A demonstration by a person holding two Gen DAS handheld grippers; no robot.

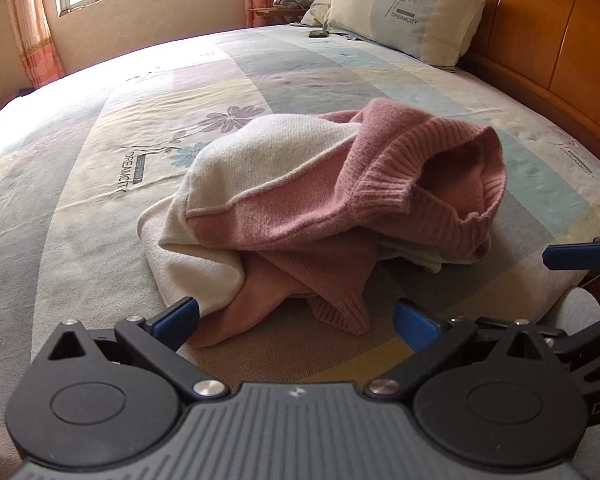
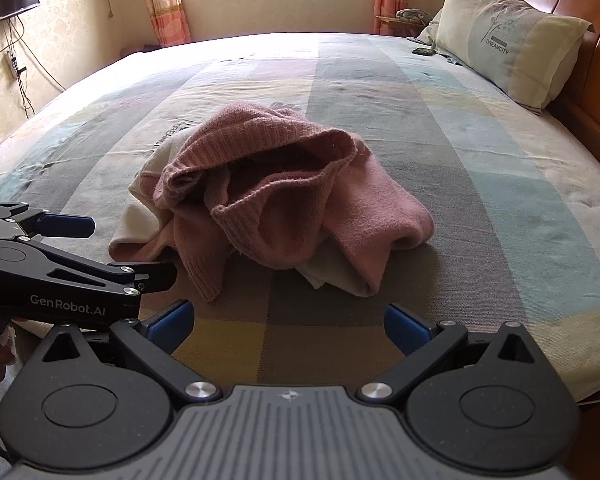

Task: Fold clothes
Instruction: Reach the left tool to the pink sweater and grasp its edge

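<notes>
A pink and cream knitted sweater (image 1: 320,200) lies crumpled in a heap on the bed; it also shows in the right wrist view (image 2: 284,200). My left gripper (image 1: 296,316) is open and empty, its blue fingertips just short of the sweater's near hem. It also shows at the left of the right wrist view (image 2: 100,248). My right gripper (image 2: 288,324) is open and empty, a little short of the heap. One of its blue fingertips (image 1: 576,254) shows at the right edge of the left wrist view.
The bed (image 2: 440,128) has a pastel patchwork sheet. A pillow (image 2: 512,40) leans on the wooden headboard (image 1: 560,40) at the right, with a small dark device (image 2: 424,51) beside it. A window and curtains are behind the bed.
</notes>
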